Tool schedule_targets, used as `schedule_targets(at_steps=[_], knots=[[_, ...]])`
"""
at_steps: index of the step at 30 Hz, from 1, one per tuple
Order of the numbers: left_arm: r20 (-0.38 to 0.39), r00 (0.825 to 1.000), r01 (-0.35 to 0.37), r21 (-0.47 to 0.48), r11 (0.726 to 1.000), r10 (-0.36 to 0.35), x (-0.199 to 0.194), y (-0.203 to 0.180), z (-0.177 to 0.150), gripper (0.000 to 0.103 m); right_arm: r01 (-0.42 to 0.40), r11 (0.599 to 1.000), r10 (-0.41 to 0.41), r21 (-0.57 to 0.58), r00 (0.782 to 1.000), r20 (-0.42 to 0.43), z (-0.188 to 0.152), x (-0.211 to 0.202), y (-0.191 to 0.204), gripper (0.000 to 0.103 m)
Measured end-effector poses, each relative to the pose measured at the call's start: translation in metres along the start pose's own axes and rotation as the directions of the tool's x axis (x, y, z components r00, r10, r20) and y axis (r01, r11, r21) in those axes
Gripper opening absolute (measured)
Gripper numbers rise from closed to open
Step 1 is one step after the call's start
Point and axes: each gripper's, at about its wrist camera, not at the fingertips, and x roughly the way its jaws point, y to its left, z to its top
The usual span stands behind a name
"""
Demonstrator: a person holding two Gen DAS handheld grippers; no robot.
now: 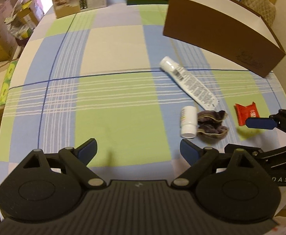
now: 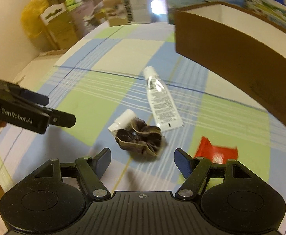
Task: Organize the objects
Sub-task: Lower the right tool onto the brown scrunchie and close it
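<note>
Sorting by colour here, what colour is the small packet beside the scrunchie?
Red packet; clearest in the left wrist view.

Cloth [image 1: 113, 107] left clear; brown box [image 1: 217, 37] blocks far right.

Right gripper [image 2: 142, 161] jaws apart, nothing between the pads, hovering over the plaid tablecloth [image 2: 96, 105]. Just ahead: brown scrunchie [image 2: 143, 143], touching a small white bottle [image 2: 121, 120] lying on its side behind it. White tube [image 2: 161, 102] lies beyond, cap pointing away. Red packet [image 2: 216, 151] sits right of the right finger, blurred. Open brown cardboard box [image 2: 238, 62] upper right. Left gripper [image 2: 45, 105] enters from the left edge, over the cloth.
</note>
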Motion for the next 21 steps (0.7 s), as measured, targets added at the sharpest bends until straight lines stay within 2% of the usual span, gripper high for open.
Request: schedule_targets(at_steps=[9,17,20,21], knots=[[-0.017,0.999,-0.028,-0.052,0.998,0.027,0.008,0.019,-0.002,0.09,0.013,0.991,-0.016,-0.131,1.0,-0.018,0.01,0.031,0.004,0.069],[-0.028,0.999,-0.042,-0.07,0.997,0.04,0.012,0.029,-0.004,0.089,-0.011,0.979,0.005,-0.203,1.0,-0.027,0.011,0.047,0.008,0.068],[-0.035,0.999,-0.038,-0.066,0.997,0.036,0.015,0.028,-0.003,0.089,-0.011,0.974,0.004,-0.228,0.999,-0.032,0.011,0.049,0.008,0.047],[-0.036,0.999,-0.036,-0.064,0.997,0.034,0.017,0.027,-0.003,0.089,-0.009,0.974,0.001,-0.226,0.999,-0.036,0.011,0.049,0.007,0.044]])
